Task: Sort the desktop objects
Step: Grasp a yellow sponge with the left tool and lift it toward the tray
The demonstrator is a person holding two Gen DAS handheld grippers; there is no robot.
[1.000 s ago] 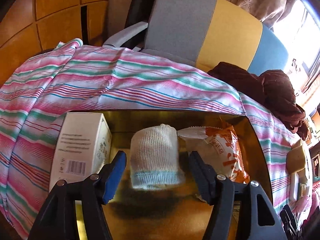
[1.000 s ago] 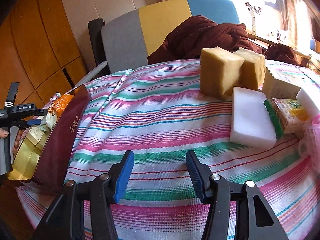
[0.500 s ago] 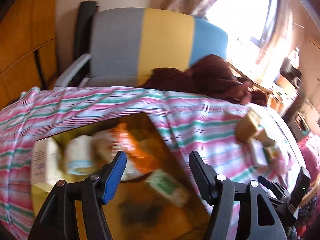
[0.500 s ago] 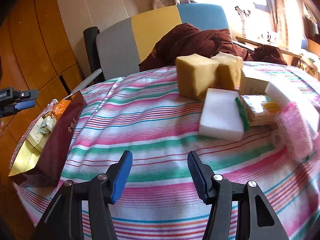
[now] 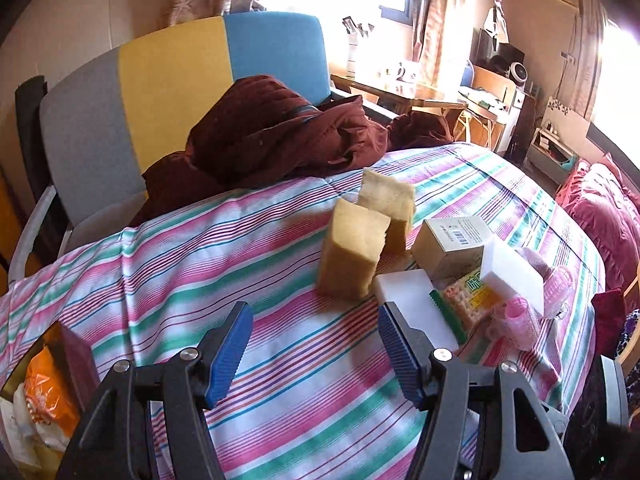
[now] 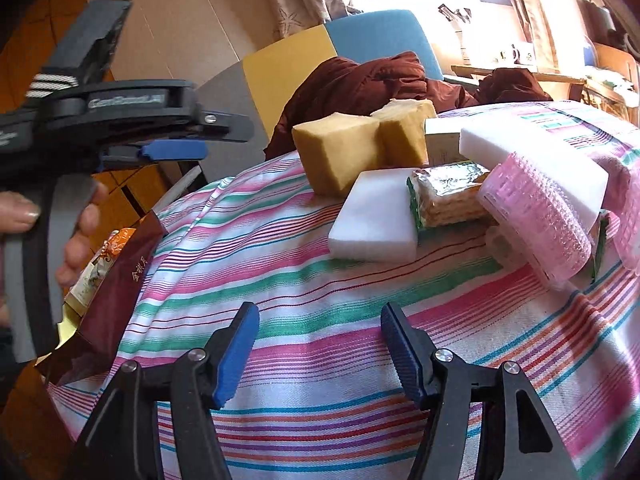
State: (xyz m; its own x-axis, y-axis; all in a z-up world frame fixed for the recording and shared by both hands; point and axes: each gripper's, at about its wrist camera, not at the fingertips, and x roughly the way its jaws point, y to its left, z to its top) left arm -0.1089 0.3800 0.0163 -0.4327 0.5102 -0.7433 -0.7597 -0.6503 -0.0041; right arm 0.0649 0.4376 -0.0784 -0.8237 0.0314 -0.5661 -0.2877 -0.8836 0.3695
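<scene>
Left tongs (image 5: 316, 348): blue ribbed pads spread wide, nothing between them, above the striped pink, green and white cloth (image 5: 208, 248) covering the desk. Right tongs (image 6: 318, 346): likewise released and empty, above the same cloth.

Partly hidden: dark red open cardboard box with gold lining (image 6: 116, 276), at the desk's left edge, cut off by the frame in the left wrist view and half covered by a hand (image 6: 76, 232) in the right wrist view. Inside it, one orange crinkled snack packet (image 5: 44, 380); its other contents cannot be made out.

Items on the cloth, ahead and right of both tongs, all clear of the pads:
- White foam blocks, two: one flat (image 6: 376, 216), one propped higher (image 6: 532, 160), its far end hidden.
- Green-edged wrapped wafer packet, one (image 6: 448, 196), resting on the flat block.
- Pink ribbed plastic rollers (image 6: 536, 220), at least two; the second is cut off at the right edge.
- Tan rough sponge-like blocks, two (image 5: 354, 252) (image 5: 388, 204), upright, touching each other, beyond the flat foam.
- Pale cardboard carton with barcode, one (image 5: 450, 244), just behind the foam.

Beyond the desk: dark maroon crumpled garment (image 5: 276, 132) on a grey, yellow and blue chair (image 5: 180, 76). The window area is washed out by glare.
</scene>
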